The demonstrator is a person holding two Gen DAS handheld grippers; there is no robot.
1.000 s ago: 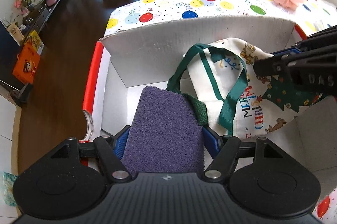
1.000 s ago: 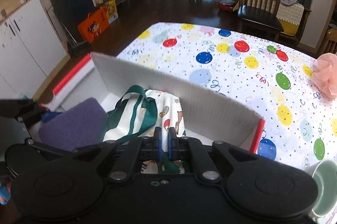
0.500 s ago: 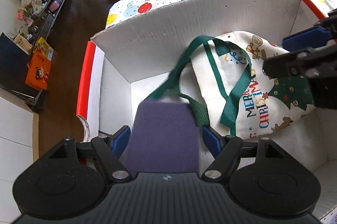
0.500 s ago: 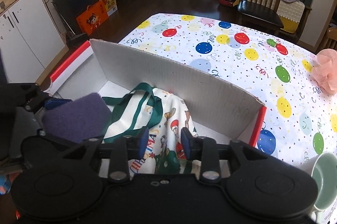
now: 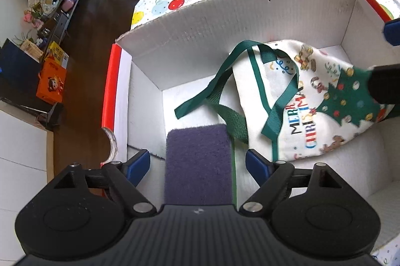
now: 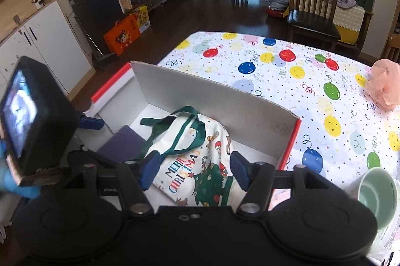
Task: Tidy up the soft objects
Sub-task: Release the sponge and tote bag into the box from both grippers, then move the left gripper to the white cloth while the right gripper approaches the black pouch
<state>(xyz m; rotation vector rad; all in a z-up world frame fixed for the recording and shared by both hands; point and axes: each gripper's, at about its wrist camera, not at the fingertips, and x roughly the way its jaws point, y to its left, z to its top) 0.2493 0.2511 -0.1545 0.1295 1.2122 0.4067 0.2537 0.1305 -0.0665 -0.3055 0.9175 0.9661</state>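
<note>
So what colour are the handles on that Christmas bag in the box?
Dark green, on the Christmas bag; the handles show best in the left wrist view.

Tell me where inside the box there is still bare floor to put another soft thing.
Inside the cardboard box, bare floor shows between the purple towel and the left wall, and along the far wall behind the Christmas tote bag. The middle is crowded: the bag's green handles lie against the towel.

Only legible text: "MERRY CHRISTMAS" in multicoloured letters on the white fabric tote bag with green straps [image 5: 307, 101] [image 6: 200, 166], lying in the white cardboard box [image 5: 225, 23]. Orange box far left: print unreadable.
</note>
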